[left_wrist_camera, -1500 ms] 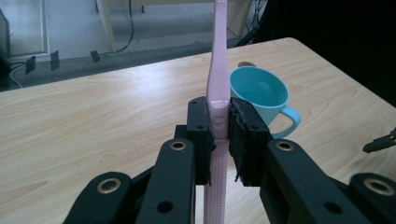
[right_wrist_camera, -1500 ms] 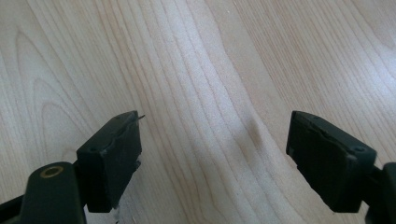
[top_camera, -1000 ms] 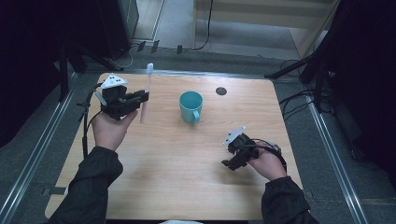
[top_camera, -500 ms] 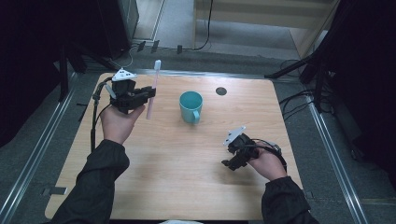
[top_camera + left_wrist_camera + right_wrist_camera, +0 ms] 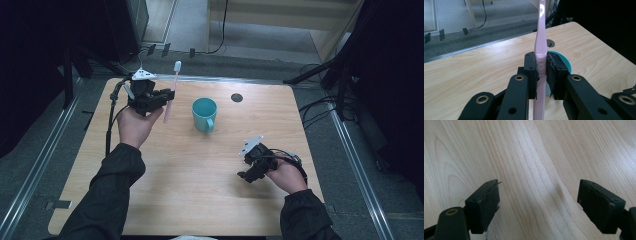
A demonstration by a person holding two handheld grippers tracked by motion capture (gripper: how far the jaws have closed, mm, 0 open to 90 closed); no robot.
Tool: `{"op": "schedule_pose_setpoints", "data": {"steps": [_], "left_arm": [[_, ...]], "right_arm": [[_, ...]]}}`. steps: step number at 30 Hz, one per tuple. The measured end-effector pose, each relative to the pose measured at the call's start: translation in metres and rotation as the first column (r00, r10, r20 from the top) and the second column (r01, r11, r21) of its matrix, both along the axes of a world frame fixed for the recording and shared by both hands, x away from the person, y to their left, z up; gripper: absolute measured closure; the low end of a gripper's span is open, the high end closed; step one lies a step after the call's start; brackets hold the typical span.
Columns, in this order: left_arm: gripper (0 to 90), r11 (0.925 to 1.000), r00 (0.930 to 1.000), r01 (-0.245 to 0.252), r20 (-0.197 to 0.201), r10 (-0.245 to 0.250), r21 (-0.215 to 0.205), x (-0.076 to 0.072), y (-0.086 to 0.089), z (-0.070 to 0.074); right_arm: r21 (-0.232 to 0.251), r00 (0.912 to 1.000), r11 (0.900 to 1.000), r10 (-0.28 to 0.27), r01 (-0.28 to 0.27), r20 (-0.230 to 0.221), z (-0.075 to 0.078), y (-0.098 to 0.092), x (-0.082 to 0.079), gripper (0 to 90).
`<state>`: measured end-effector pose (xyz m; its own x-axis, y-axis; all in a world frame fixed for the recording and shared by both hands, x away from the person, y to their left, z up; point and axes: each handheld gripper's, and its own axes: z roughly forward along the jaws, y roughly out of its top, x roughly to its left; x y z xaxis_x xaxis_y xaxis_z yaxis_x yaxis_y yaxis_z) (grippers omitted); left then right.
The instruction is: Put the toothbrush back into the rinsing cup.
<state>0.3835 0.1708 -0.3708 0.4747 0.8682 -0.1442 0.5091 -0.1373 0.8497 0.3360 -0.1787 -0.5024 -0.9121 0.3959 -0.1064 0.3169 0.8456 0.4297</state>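
pink toothbrush (image 5: 541, 42); teal cup (image 5: 204, 114); pale wood-grain table (image 5: 200, 170); black tongs (image 5: 541, 71)

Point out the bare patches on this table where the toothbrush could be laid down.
Most of the table is bare: the wide stretch between the two forearms in front of the teal cup, and the far right corner past the dark round hole. It is tighter between the cup and the left gripper clamping the toothbrush, and around the right gripper.
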Motion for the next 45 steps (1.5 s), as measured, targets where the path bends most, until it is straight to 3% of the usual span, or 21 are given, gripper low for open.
{"op": "schedule_pose_setpoints", "data": {"steps": [28, 32, 34, 45], "left_arm": [[78.5, 0.9993, 0.9994, 0.034, -0.012, -0.034, 0.012, 0.04, -0.04, -0.002], [78.5, 0.999, 0.9989, 0.045, -0.014, -0.045, 0.006, 0.046, -0.048, -0.001], [78.5, 0.9986, 0.9986, 0.05, -0.015, -0.05, -0.016, 0.052, -0.053, -0.001], [78.5, 0.9977, 0.998, 0.062, -0.013, -0.063, -0.026, 0.067, -0.074, -0.005]], "right_arm": [[-0.005, 0.9999, 1.0, -0.006, 0.006, 0.009, 0.0, -0.006, -0.008, 18.0], [-0.007, 0.9999, 1.0, -0.013, 0.013, 0.009, 0.0, -0.007, -0.009, 18.0], [-0.002, 0.9998, 1.0, -0.015, 0.015, 0.01, 0.0, -0.008, -0.01, 18.0], [0.001, 0.9997, 1.0, -0.025, 0.025, 0.008, 0.0, -0.013, -0.013, 18.0]]}}
